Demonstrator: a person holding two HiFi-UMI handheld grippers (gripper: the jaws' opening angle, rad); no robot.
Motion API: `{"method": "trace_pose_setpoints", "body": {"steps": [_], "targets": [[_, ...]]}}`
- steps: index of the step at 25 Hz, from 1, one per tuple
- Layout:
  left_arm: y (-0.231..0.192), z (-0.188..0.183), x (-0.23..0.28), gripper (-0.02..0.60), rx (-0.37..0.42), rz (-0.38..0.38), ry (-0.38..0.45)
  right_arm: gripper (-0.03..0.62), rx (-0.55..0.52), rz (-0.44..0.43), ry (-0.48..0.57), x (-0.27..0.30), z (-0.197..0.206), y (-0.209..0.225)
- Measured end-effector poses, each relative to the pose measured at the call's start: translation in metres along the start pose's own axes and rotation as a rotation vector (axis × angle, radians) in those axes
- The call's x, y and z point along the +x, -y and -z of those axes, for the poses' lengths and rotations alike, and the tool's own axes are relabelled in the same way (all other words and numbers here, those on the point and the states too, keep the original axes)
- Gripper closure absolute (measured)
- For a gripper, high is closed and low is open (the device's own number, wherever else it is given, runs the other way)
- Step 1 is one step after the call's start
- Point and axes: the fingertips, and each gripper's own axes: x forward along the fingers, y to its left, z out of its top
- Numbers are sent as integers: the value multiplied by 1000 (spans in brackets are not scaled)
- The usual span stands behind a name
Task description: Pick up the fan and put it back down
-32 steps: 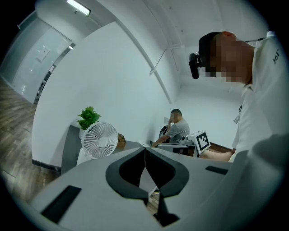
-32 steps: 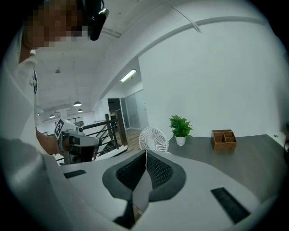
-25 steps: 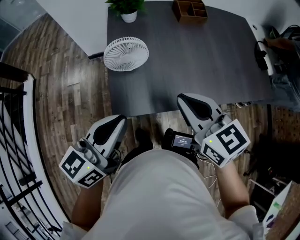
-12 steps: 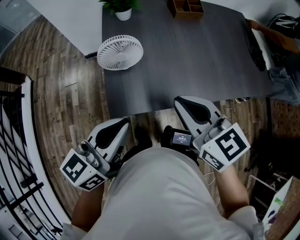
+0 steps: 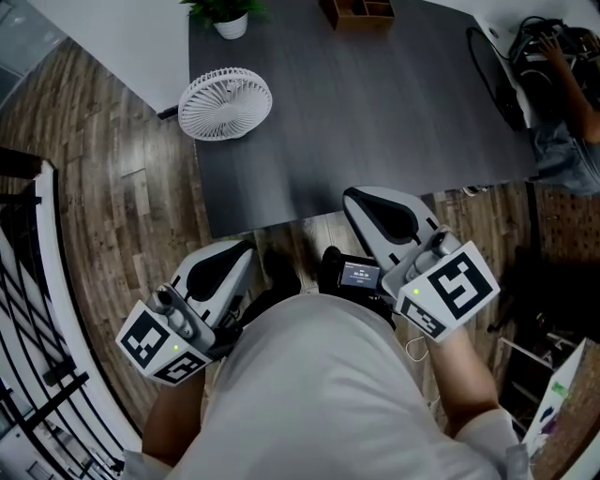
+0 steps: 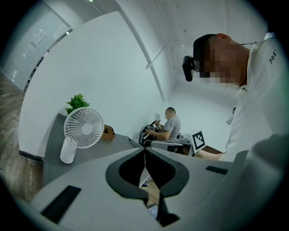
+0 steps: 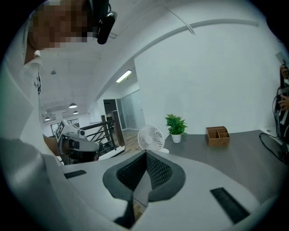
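One white, round-grilled fan [image 5: 225, 103] stands at ten o'clock on the dark surface [image 5: 375, 122], with one potted plant [image 5: 225, 17] and one wooden organizer [image 5: 358, 11]. Two grippers, the left gripper [image 5: 244, 247] and right gripper [image 5: 350, 197], are closed and empty.

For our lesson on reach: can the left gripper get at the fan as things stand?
Probably, though not from here: the left gripper is shut and short of the table's near edge, and the fan stands near its far left corner. Nothing lies between them.

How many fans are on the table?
1. The white fan stands near the far left corner of the table, beside the potted plant. None seems hidden.
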Motion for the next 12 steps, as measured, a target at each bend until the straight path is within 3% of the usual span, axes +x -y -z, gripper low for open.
{"method": "trace_pose_setpoints", "body": {"steps": [12], "targets": [[-3,4,11,571,-16,49,-25,585,9,57,3,-6,1,11]]}}
